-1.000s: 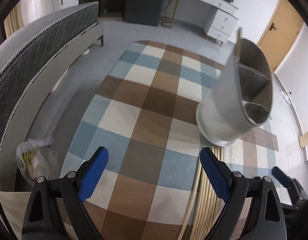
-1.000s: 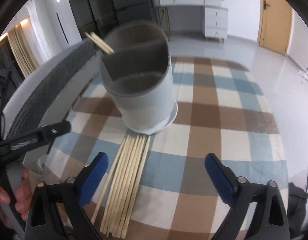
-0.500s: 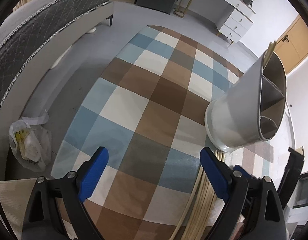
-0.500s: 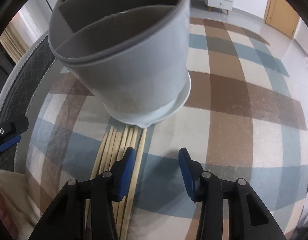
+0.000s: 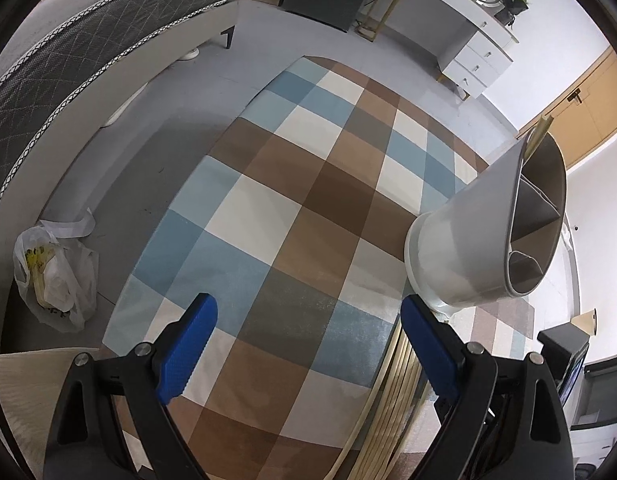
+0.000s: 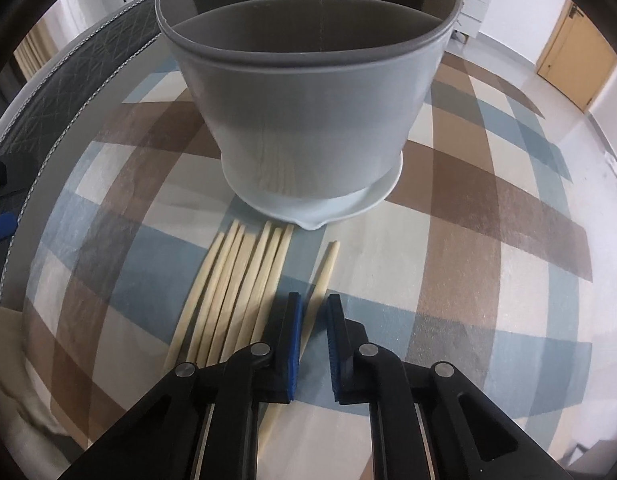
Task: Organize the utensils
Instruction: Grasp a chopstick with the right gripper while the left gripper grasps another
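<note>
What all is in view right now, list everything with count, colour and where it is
utensil holder: one, pale grey, divided inside, on the checked cloth
single chopstick: one, pale wood, apart from the row, between the right gripper's pads
chopstick row: about seven, pale wood, flat in front of the holder
chopstick in holder: at least one, pale wood, sticking out of a rear compartment
checked cloth: one, blue, brown and cream
plastic bag: one, clear, on the floor
bed: one, grey quilted
dresser: one, white
door: one, tan
left gripper: blue pads, wide open, empty
right gripper: blue pads, nearly closed around the single chopstick
</note>
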Motion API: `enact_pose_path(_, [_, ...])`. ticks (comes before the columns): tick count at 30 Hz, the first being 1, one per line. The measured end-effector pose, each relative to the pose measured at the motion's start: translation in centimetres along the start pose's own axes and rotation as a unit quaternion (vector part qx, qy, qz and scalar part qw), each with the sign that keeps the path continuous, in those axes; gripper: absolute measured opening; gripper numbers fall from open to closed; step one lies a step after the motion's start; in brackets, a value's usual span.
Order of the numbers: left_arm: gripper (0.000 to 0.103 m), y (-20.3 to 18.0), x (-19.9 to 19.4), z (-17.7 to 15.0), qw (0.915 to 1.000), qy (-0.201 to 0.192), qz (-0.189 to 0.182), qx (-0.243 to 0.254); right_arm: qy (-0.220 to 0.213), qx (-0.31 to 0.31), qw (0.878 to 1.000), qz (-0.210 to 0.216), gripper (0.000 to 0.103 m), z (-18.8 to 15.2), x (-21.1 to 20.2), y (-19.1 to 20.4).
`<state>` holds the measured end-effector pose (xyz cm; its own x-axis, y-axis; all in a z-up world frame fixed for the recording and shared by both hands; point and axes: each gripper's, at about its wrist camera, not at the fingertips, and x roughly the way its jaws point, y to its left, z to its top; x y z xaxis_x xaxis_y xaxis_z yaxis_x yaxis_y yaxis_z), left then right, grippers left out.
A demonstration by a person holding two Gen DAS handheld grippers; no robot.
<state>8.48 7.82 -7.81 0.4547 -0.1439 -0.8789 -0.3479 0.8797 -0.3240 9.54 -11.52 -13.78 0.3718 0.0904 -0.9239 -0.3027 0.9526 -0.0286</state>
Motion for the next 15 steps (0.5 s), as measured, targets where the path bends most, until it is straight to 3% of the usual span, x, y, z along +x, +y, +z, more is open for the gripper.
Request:
enact_pose_path(4, [0.09,0.1,0.2,-0.1,1.0,0.0,0.005,0.009,-0.019,-0.01,1.0,0.003,0.012,0.9,0.6,0.4])
enact_pose_path(8, [0.09,-0.4,1.0,-0.6,0.9995,0.009,0.007,0.031,-0.034,-0.013,0.999,0.018,0.006,2.2,0.9,0.7])
enact_pose_path(15, [0.09,-2.9,1.7,-2.8,0.9908,0.011,0.01,0.134,-0.068,0.092,0.988,0.101,0.005,0.3,-1.3,-5.1])
